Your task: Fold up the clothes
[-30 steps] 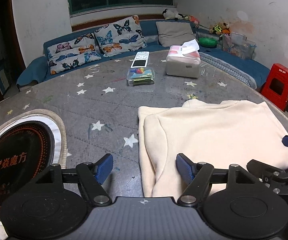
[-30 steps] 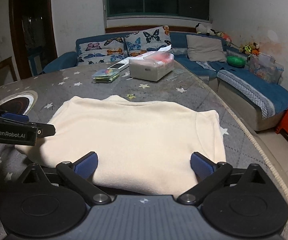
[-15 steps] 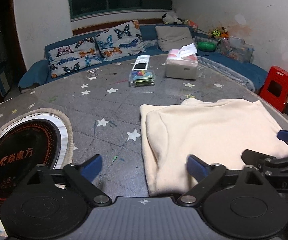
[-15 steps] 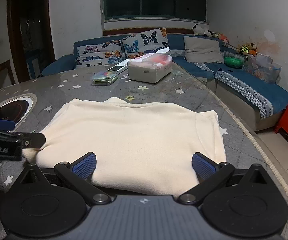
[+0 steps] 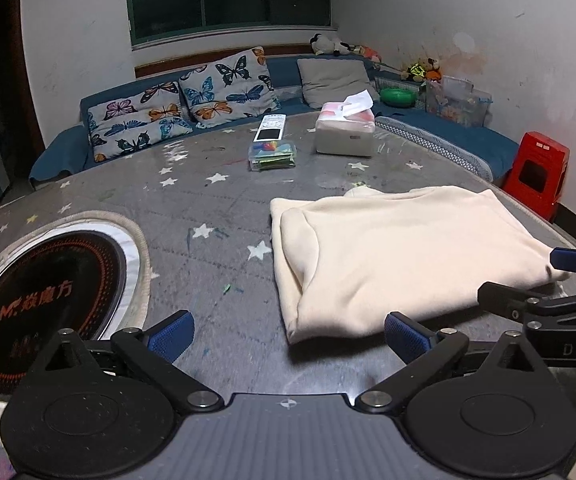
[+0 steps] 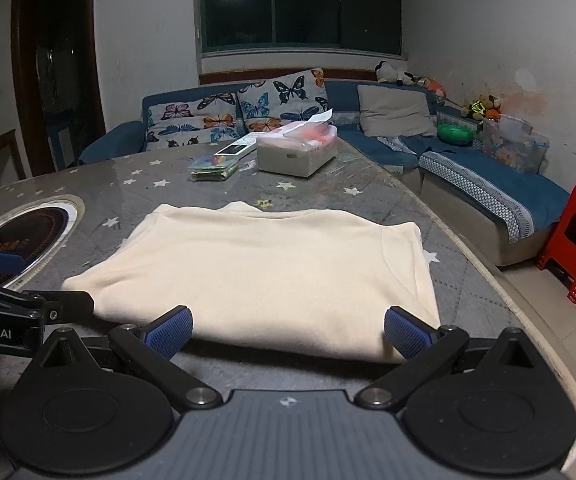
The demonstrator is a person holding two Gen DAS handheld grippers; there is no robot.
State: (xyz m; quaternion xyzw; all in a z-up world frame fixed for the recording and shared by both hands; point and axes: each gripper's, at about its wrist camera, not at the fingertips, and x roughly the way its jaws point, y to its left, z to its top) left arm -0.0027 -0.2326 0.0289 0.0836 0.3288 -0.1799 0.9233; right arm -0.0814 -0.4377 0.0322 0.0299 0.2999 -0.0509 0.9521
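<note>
My left gripper (image 5: pixel 288 332) hangs low over the table (image 5: pixel 208 208), jaws wide apart, nothing between them; near edge of folded cream sweater (image 5: pixel 400 256) just ahead, to the right. My right gripper (image 6: pixel 286 330) is also spread wide, pads close to the sweater's near hem, not clamped. Clear box (image 5: pixel 273 155) w/ colourful bits sits far side, remote (image 5: pixel 270 128) behind it, tissue box (image 5: pixel 344 134) w/ a sheet sticking up. Right view shows door (image 6: pixel 54 80); left view shows burner (image 5: pixel 44 296) lettering.
</note>
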